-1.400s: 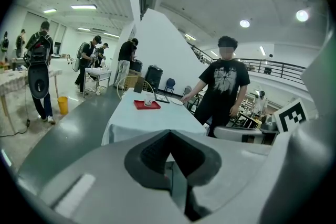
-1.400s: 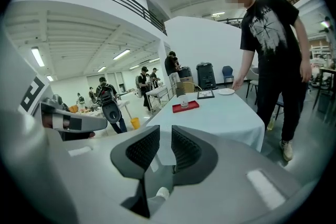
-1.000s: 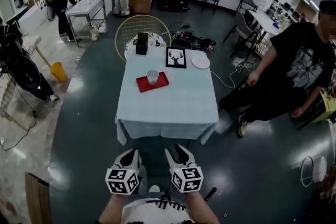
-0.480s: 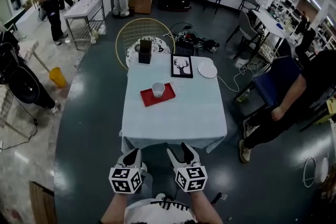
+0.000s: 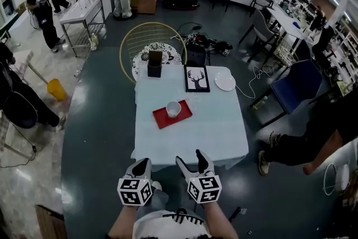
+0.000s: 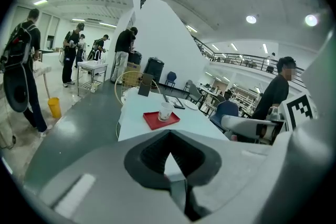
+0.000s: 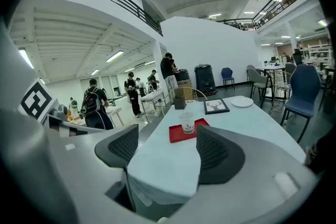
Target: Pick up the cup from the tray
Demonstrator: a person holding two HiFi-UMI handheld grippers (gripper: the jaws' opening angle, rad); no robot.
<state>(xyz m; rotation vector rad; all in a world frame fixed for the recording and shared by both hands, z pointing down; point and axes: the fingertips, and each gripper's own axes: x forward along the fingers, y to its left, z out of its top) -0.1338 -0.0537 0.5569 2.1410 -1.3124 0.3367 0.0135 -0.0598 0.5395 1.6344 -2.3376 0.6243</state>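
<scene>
A white paper cup (image 5: 173, 108) stands upright on a red tray (image 5: 163, 120) in the middle of the light-blue table (image 5: 215, 131). Both grippers hover off the table's near edge, well short of the tray. My left gripper (image 5: 141, 164) is shut, its pads meeting at the tips with nothing between them. My right gripper (image 5: 193, 160) is open and empty. The left gripper view looks past the left gripper (image 6: 169, 132) at the cup (image 6: 166, 110) on the tray (image 6: 156, 121). In the right gripper view the cup (image 7: 187, 123) and tray (image 7: 176, 134) sit between the spread pads of the right gripper (image 7: 168, 137).
Behind the tray are a framed deer picture (image 5: 196, 78), a white plate (image 5: 225, 80) and a dark box (image 5: 155, 63). A round wire chair (image 5: 146, 37) stands at the far end, a blue chair (image 5: 297, 88) at the right. A person (image 5: 327, 134) is at the right; others stand at the back left.
The view has come closer to the table and both grippers with it. The person at the right has moved further right and lower, uncovering the blue chair.
</scene>
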